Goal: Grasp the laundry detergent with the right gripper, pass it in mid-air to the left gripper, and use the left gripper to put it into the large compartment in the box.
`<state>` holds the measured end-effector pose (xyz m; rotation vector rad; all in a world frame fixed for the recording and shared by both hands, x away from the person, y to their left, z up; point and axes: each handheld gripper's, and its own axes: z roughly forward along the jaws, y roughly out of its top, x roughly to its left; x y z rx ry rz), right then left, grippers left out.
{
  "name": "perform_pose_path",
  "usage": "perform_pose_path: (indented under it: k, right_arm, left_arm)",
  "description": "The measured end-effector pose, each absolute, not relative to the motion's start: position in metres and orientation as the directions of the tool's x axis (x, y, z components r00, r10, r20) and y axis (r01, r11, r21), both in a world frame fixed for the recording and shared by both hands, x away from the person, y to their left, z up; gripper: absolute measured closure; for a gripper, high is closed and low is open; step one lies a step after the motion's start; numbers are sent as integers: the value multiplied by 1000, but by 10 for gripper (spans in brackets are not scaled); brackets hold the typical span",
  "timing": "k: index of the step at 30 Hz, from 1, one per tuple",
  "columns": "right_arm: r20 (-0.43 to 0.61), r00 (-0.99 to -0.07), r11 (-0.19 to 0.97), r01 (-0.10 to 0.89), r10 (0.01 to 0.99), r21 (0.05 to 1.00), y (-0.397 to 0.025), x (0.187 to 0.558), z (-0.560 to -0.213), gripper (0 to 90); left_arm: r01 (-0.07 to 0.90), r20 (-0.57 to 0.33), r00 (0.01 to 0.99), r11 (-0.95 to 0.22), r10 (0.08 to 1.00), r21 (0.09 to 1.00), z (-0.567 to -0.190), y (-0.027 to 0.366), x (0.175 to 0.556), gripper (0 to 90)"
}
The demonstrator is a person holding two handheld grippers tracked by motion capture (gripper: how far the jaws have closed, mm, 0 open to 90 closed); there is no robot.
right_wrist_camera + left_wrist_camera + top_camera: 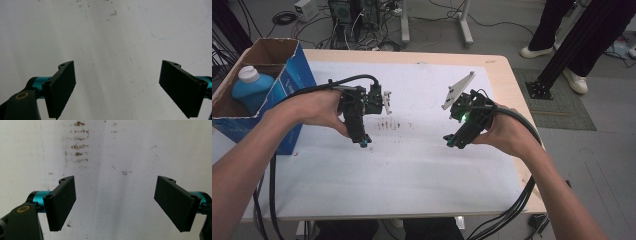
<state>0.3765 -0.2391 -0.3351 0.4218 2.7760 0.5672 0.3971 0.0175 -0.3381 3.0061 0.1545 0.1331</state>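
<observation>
High view: we look forward and down from above our side onto the white mat (412,165).
Left gripper view: close over the mat, facing down at brown stains (78,145).
Right gripper view: equally close.
Shared: the mat.

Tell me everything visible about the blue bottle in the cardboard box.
The blue bottle stands upright inside the open cardboard box at the table's left edge. Its body is bright blue and looks like plastic, with rounded shoulders narrowing to a wide white screw cap, which is on. Only its upper part shows above the box wall; the rest is hidden. It sits close to the box's near wall, though contact cannot be told. Neither tool touches it.
</observation>
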Motion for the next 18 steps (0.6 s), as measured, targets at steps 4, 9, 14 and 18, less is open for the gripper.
perform_pose_path:
  k: [4,9,14,18]
  right_arm:
    - [-208,-919,882,227,334,413,-239,376,-335,134]
    - [-209,-921,885,224,329,408,-239,375,-336,134]
    - [-208,-920,883,227,333,411,-239,376,-336,134]
    - [-209,-921,886,224,329,407,-238,376,-336,134]
  left_arm:
    - [94,78,992,-988,104,127,-339,17,397,177]
    - [93,80,991,-988,103,125,-340,16,397,177]
    - [93,77,992,-987,103,129,-339,17,397,177]
    - [97,75,991,-987,107,130,-339,17,396,177]
